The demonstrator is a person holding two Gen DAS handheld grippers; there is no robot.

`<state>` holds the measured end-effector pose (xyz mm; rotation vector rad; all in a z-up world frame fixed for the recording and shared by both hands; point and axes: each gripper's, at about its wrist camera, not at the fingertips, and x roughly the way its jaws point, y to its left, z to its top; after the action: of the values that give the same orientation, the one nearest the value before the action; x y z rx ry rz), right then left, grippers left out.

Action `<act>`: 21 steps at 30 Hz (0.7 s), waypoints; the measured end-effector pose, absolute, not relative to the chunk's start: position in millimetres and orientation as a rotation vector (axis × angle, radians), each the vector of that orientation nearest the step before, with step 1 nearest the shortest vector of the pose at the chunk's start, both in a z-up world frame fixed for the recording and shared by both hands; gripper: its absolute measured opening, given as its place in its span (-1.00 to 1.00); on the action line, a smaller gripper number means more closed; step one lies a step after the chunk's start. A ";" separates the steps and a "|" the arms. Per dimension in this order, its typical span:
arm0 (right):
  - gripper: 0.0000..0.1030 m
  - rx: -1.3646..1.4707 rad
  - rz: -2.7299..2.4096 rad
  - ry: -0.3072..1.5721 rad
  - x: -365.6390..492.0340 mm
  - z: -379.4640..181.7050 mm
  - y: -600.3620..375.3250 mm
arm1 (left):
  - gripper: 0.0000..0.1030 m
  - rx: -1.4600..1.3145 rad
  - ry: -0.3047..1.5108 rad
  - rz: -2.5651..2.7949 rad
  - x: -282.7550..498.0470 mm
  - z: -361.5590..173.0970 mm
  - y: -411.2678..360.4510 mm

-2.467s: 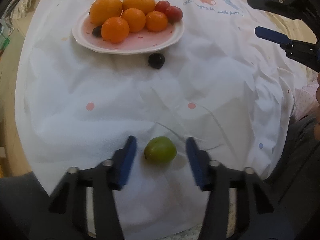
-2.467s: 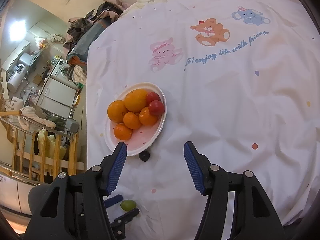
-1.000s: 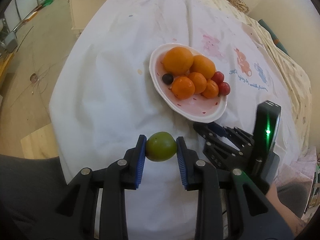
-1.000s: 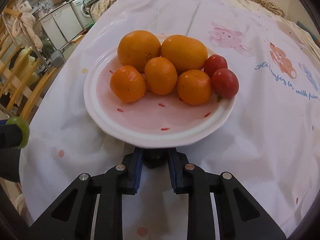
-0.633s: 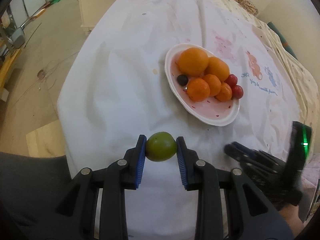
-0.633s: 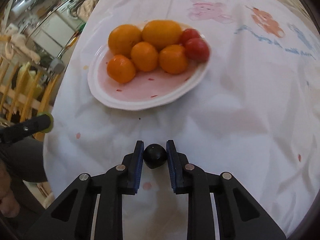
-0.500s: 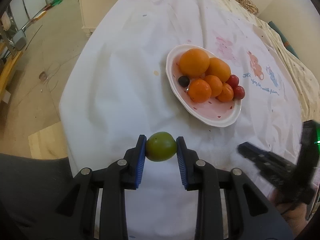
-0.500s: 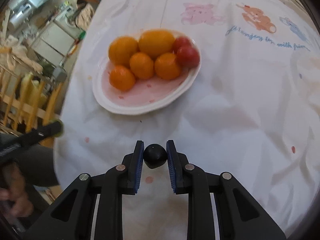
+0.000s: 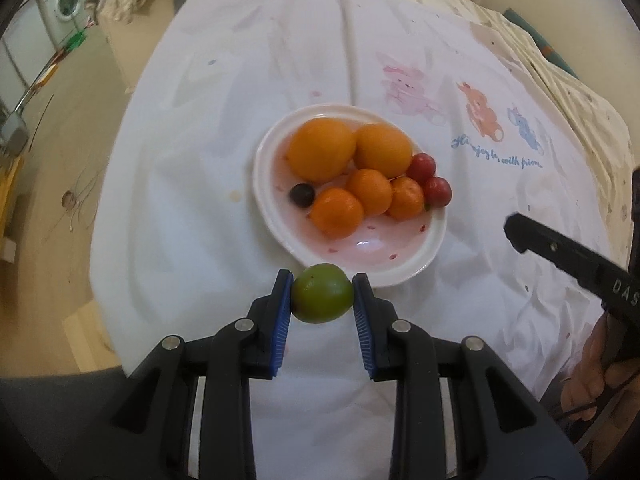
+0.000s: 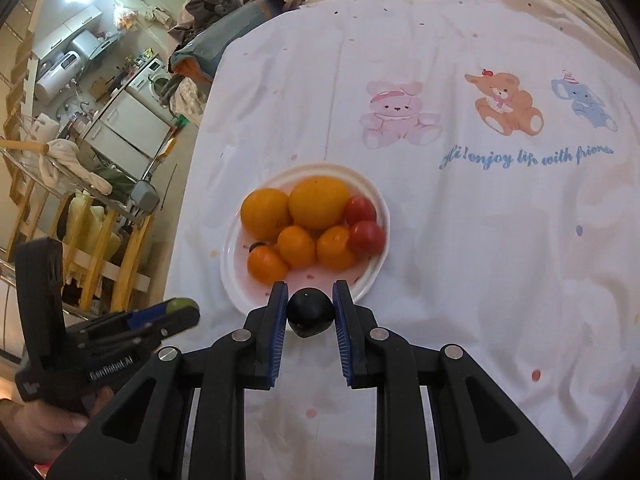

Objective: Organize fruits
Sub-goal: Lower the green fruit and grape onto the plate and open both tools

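A white plate (image 9: 416, 268) on the white printed cloth holds several oranges (image 9: 322, 155), two red tomatoes (image 9: 437, 200) and a dark grape (image 9: 302, 195). My left gripper (image 9: 322, 298) is shut on a green fruit (image 9: 322, 298), held in the air just short of the plate's near rim. My right gripper (image 10: 310, 312) is shut on a dark round fruit (image 10: 310, 312), held above the near rim of the plate (image 10: 232, 280). The left gripper also shows in the right wrist view (image 10: 176, 312), and the right gripper's body at the right edge of the left wrist view (image 9: 568, 256).
The table's left edge drops to a floor (image 9: 48, 152) with a washing machine (image 9: 68, 0). In the right wrist view a wooden rack (image 10: 100, 240) and kitchen clutter stand left of the table. The cloth carries printed animals (image 10: 504, 108).
Both grippers closed on their fruits and lifted them off the cloth. The left gripper has swung round so the plate sits straight ahead; the right has pulled back and up from the plate.
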<state>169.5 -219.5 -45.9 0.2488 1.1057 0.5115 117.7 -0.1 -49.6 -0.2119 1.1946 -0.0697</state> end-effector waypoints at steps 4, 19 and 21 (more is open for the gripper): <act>-0.53 0.282 0.519 1.129 187.7 -54.4 -216.9 | -0.49 -0.195 1.220 -0.088 133.8 -60.0 -13.1; -0.53 0.395 0.584 1.214 210.4 -95.1 -204.7 | -0.49 -0.189 1.292 -0.128 163.2 -104.0 -43.6; -0.53 0.410 0.586 1.219 212.2 -96.7 -205.8 | -0.49 -0.193 1.295 -0.127 164.3 -104.4 -43.7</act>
<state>212.2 -205.8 -96.7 0.4099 1.2191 0.5855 164.3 -43.7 -104.4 -0.1927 1.2946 -0.1269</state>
